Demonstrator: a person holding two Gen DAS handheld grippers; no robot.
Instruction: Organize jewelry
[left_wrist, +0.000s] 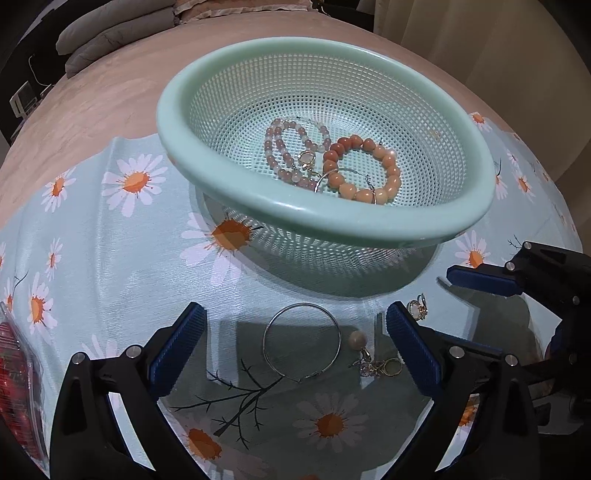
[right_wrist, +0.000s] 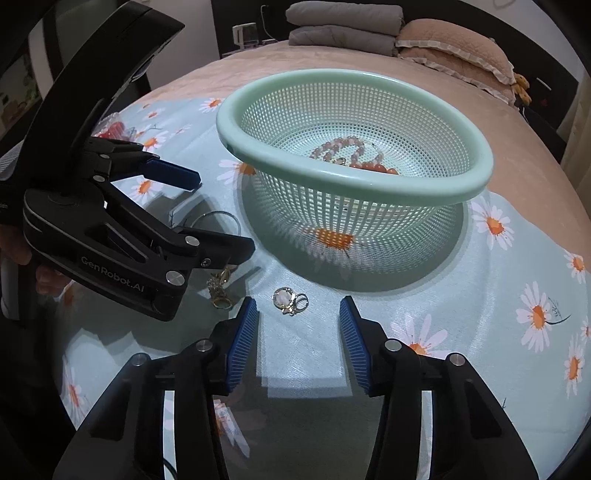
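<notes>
Jaws on both grippers are gaping wide, holding nothing.
We are clearing loose pieces: left gripper (left_wrist: 295, 347) framing the hoop earring (left_wrist: 302, 341), right gripper (right_wrist: 298, 341) nearing the charm (right_wrist: 289, 300); basket (left_wrist: 221, 192) next.

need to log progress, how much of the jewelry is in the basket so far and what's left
Done: a pink bead bracelet, an orange bead bracelet and at least one hoop earring lie in the green basket.

In hand: nothing. The left gripper and right gripper are both open and empty above the cloth.

Left: a large hoop, a bead drop earring and a small round earring.
</notes>
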